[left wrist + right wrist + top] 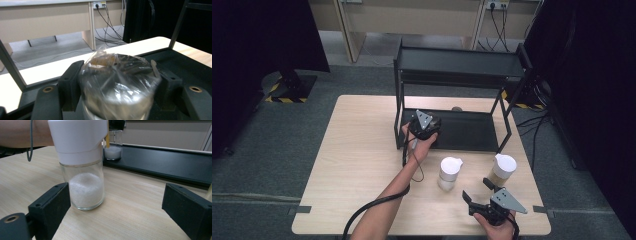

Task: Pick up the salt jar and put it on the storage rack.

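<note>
A room with a wood table (357, 165) on a grey floor (257, 150)

The table is light wood, and a black shelf rack (457, 62) stands at its far side. Behind it are pale desks (412, 17) along the wall — a plug socket (497, 5) sits up there, with black cables (502, 27) hanging down from it. Dark curtains (592, 100) close in both sides. Yellow and black tape (284, 99) marks the floor by a black stand (294, 82) on the left. The light is soft and even.
</note>
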Demonstrator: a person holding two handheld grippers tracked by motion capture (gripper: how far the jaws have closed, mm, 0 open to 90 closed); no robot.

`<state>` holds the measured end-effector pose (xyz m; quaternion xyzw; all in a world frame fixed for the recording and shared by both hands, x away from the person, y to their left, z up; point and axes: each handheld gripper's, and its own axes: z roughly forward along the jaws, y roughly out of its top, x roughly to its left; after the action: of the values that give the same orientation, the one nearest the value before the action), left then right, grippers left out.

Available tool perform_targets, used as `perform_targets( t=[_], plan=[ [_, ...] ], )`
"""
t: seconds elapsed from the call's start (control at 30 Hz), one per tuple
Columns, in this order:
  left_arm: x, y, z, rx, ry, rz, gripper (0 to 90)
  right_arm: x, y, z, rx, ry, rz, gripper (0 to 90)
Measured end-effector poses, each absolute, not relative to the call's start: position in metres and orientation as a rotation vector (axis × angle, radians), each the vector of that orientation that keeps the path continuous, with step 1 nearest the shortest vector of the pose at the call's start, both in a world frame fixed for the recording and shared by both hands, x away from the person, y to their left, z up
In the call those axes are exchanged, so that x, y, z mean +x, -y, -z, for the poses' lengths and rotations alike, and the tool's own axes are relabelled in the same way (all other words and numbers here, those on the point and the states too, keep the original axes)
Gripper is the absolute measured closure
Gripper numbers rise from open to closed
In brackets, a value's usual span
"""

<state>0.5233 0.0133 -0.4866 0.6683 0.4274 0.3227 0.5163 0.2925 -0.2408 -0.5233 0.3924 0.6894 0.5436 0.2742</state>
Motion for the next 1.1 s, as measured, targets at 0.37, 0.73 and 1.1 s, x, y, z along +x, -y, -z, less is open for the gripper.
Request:
perform_targets(
  t=[0.37,0.73,1.1],
  plan=[
    [0.523,-0.013,0.481,1.602,-1.025,-0.793,29.5,0.293,0.241,0.523,1.055,-1.854,-1.464,8.4],
    [0.514,-0.019,0.479,1.605,-1.026,-0.802,22.4,0.292,0.24,0.523,1.048,-1.859,-1.456,8.4],
    [0.501,-0.025,0.478,1.603,-1.012,-0.81,16.7,0.292,0.24,0.523,1.047,-1.863,-1.452,8.4]
  ],
)
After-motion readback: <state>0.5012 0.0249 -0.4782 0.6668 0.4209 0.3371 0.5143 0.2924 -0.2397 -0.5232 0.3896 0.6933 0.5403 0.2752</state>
